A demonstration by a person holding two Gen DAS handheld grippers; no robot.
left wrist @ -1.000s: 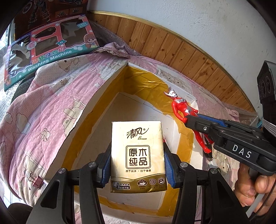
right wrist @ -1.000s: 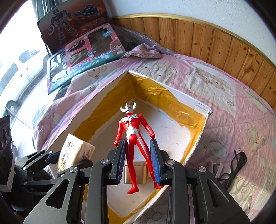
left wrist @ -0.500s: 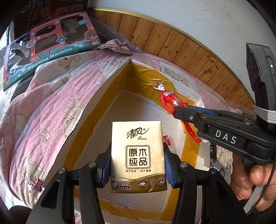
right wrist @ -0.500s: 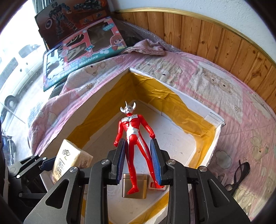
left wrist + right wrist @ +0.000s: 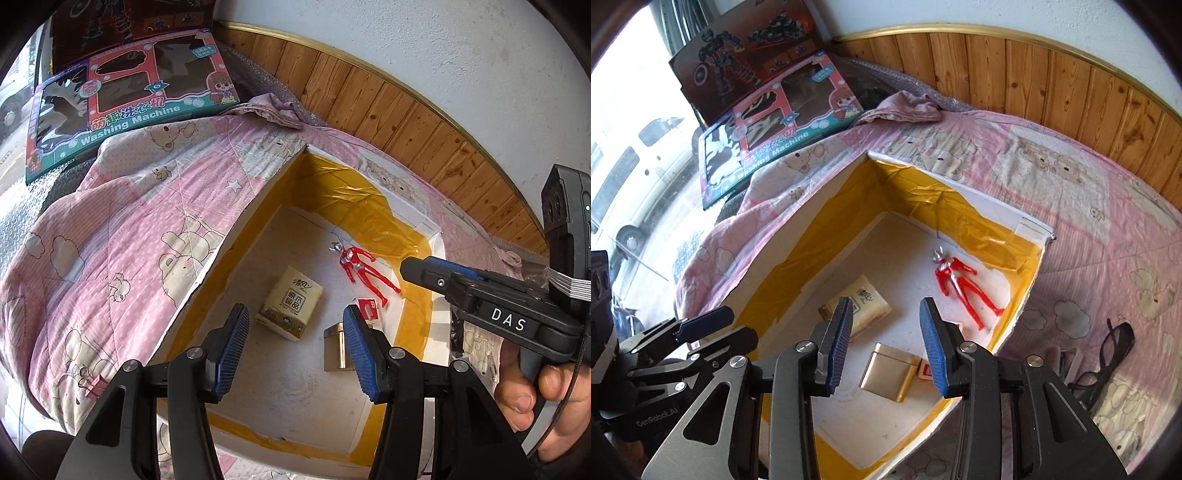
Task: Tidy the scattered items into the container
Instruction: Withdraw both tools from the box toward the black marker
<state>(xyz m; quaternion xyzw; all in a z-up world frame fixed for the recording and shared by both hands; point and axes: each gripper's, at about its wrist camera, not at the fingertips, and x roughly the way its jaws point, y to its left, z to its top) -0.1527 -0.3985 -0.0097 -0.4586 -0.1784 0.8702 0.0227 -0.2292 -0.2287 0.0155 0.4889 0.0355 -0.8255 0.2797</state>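
Both grippers hang over the open white foam box lined with yellow tape point(image 5: 849, 206), and both are empty. The left gripper point(image 5: 293, 345) has its blue-padded jaws spread wide with nothing between them; the right gripper point(image 5: 886, 345) is likewise spread and holds nothing.

Inside the box lie four things: a beige paper-tissue pack with Chinese lettering point(image 5: 290, 308), a red and silver plastic hero figure point(image 5: 962, 286) flat on its back near the far right wall, a small gold metal tin point(image 5: 890, 371), and a small red and white card or packet point(image 5: 369, 308) just beside the tin.

What looks to remain outside is a pair of black-framed glasses point(image 5: 1113, 345) on the pink bear-print quilt point(image 5: 1089, 206), to the right of the box and close to its right wall. The fisheye edge blurs them, so their folded state is hard to read. They lie to the right of and slightly below the right gripper, with their long axis running roughly towards and away from the camera. The right hand is plainly the nearer one; the left would have to cross the whole box. A small pink binder clip point(image 5: 94, 386) also sits on the quilt's near left edge, closer to the left gripper.
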